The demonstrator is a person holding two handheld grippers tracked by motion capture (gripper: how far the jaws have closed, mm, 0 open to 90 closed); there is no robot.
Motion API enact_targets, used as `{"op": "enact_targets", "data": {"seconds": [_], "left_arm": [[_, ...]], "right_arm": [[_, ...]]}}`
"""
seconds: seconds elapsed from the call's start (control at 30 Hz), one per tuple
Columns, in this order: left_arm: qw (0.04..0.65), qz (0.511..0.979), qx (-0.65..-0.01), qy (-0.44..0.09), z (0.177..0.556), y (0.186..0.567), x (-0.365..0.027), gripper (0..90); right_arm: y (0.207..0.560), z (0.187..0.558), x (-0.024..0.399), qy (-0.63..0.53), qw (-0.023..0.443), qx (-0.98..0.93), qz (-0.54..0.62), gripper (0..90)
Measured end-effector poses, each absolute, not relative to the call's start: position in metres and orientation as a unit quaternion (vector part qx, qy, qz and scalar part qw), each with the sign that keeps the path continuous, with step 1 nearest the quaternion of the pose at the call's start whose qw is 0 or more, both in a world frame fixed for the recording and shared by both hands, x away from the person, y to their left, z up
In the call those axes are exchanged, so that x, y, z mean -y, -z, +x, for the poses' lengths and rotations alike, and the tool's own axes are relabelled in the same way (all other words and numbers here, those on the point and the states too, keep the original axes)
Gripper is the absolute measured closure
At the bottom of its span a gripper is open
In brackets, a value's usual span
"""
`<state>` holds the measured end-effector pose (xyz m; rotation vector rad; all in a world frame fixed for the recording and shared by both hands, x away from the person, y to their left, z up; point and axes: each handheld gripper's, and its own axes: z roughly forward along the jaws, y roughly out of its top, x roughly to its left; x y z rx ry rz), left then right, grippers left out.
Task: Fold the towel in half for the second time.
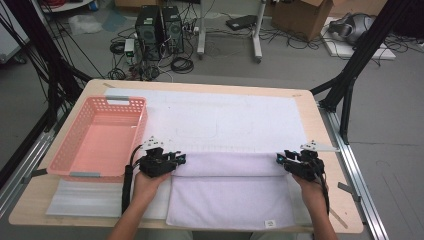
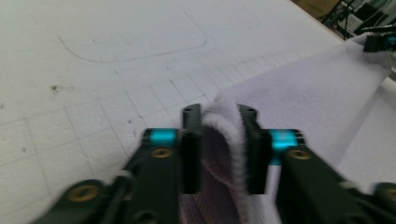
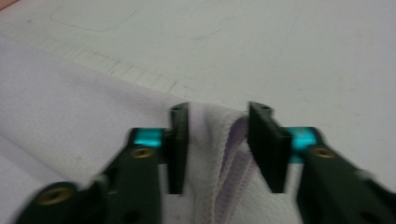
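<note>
- Lilac terry cloth, a towel (image 1: pixel 230 197), lies along the near edge of the surface (image 1: pixel 320 120), its far part doubled over into a thick fold that runs from side to side.
- At the fold's left end, the left gripper (image 1: pixel 181 159) has its jaws spread slightly, the rolled edge of the towel (image 2: pixel 224 140) sitting between them without being squeezed.
- At the fold's right end, the right gripper (image 1: pixel 278 158) stands likewise: jaws apart, with the towel's hem (image 3: pixel 219 154) loose in the gap.
- Beneath the towel a white mat (image 1: pixel 225 117) covers most of the surface; a pink basket (image 1: pixel 100 137) sits at the left edge, just beside the left gripper.
- Risk: with both grips slack, the fold could spring back or sag unevenly, and a jaw drawn away carelessly might snag the terry loops and drag one end askew, spoiling the straight crease.
</note>
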<state>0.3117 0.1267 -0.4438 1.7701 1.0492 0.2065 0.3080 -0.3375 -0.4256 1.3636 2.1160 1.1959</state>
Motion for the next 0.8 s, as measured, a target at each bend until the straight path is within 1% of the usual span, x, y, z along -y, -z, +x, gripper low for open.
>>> {"op": "enact_targets", "data": {"seconds": [0.07, 0.17, 0.33, 0.4, 0.57, 0.67, 0.73, 0.77, 0.8], "left_arm": [[0.516, 0.733, -0.433, -0.088, 0.306, 0.442, -0.128, 83.3], [0.533, 0.728, -0.421, -0.096, 0.295, 0.437, -0.132, 83.7], [0.552, 0.727, -0.398, -0.088, 0.277, 0.431, -0.138, 83.6], [0.549, 0.730, -0.398, -0.086, 0.272, 0.430, -0.138, 83.6], [0.544, 0.733, -0.401, -0.074, 0.258, 0.436, -0.142, 83.6], [0.545, 0.737, -0.395, -0.064, 0.250, 0.439, -0.143, 83.2], [0.546, 0.738, -0.391, -0.059, 0.246, 0.441, -0.143, 81.0], [0.545, 0.741, -0.388, -0.060, 0.245, 0.442, -0.144, 77.2], [0.542, 0.741, -0.391, -0.063, 0.244, 0.442, -0.144, 69.7]], "right_arm": [[0.427, 0.307, 0.336, -0.425, 0.173, -0.749, 0.478, 82.5], [0.426, 0.295, 0.339, -0.427, 0.178, -0.753, 0.468, 84.3], [0.417, 0.267, 0.348, -0.447, 0.195, -0.741, 0.463, 84.7], [0.414, 0.257, 0.349, -0.451, 0.199, -0.741, 0.457, 84.7], [0.412, 0.239, 0.349, -0.439, 0.194, -0.748, 0.459, 84.9], [0.415, 0.230, 0.350, -0.429, 0.183, -0.753, 0.464, 84.8], [0.418, 0.224, 0.350, -0.422, 0.178, -0.756, 0.467, 84.6], [0.420, 0.222, 0.351, -0.414, 0.178, -0.761, 0.467, 82.9], [0.423, 0.221, 0.351, -0.407, 0.178, -0.764, 0.468, 78.8]]}}
